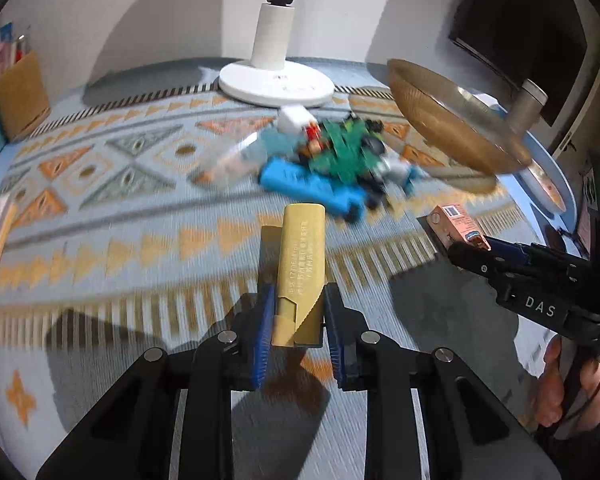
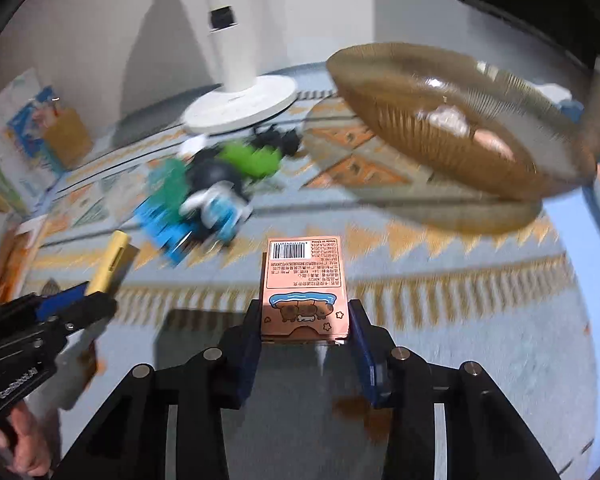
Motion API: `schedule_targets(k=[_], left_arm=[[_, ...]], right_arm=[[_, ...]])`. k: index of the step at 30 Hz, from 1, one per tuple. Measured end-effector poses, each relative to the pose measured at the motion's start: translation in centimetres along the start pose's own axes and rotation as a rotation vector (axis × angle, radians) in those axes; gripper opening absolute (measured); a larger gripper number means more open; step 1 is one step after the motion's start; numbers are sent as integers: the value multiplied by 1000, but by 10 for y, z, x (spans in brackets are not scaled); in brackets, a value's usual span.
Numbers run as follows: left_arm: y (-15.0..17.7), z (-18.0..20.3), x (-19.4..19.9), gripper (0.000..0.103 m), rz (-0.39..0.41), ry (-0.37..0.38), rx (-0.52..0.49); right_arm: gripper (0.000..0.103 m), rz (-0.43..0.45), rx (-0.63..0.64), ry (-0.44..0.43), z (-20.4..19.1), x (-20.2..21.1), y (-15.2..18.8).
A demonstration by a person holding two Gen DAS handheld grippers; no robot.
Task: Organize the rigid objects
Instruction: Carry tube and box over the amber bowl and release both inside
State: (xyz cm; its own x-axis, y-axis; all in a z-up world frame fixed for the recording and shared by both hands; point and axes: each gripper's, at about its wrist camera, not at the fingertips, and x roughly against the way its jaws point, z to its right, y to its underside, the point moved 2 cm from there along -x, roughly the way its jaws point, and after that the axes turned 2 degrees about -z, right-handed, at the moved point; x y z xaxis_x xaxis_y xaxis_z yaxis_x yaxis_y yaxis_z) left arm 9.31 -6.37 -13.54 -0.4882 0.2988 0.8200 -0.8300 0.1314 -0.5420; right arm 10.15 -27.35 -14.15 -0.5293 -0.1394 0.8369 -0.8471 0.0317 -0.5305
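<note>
My left gripper point(image 1: 298, 312) is shut on a long tan cardboard box point(image 1: 302, 264) and holds it above the patterned tablecloth. My right gripper point(image 2: 306, 330) is shut on a small pink box point(image 2: 302, 284) with a barcode and cartoon bears. The pink box also shows in the left wrist view point(image 1: 454, 226), and the tan box in the right wrist view point(image 2: 110, 262). A pile of toys point(image 1: 340, 160) with blue, green and black pieces lies ahead, also in the right wrist view point(image 2: 212, 188). An amber ribbed glass bowl point(image 2: 452, 128) stands right of the pile.
A white fan base point(image 1: 276, 84) stands behind the pile. A brown cardboard holder point(image 1: 20, 96) and colourful books are at the far left. A dark monitor point(image 1: 528, 28) on a stand is at the back right. Something pale and pink lies inside the bowl.
</note>
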Motion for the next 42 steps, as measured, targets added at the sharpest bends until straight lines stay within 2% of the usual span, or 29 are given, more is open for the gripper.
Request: schedule_targets(k=[5,10,11,13,14,20,22,23,24,25,26,29,33,42], left_arm=[[31,14,15,22,-13,2,-21],[39,30,18,22,10,-38,-85],[39,31,18,30,12,-44,-86],[39,31,15,41,3,-61,-73],[38,31,14,41,2,-64,-71],[40,34,11,41,12,-111,-117],[39,36,9,41,20,-130,-132],[38,36,9,38,26,-128,-131],[38,36,8,32,29,-125,-132],[37,38,8,21,28,-127,-143],[37,40,8,21,24,-135,-156],[36,40,8,20,25,-130,-135],[23,44,27,20,87,-89,-119],[-34,81,88,20,274,-29,-124]], right_arm=[[40,13,28,-7,-5,26,45],[40,15,31,-7,-6,32,61],[41,11,37,7,-7,33,62],[53,2,49,13,-10,33,63],[63,-3,50,12,-12,33,64],[64,10,70,61,-18,32,68],[63,14,62,62,-18,31,66],[55,15,61,69,-17,31,65],[51,19,70,97,-18,31,65],[45,22,78,99,-19,31,64],[40,26,79,88,-21,31,63],[40,31,72,86,-22,32,62],[40,64,8,-1,-13,46,55],[40,267,-63,21,12,126,12]])
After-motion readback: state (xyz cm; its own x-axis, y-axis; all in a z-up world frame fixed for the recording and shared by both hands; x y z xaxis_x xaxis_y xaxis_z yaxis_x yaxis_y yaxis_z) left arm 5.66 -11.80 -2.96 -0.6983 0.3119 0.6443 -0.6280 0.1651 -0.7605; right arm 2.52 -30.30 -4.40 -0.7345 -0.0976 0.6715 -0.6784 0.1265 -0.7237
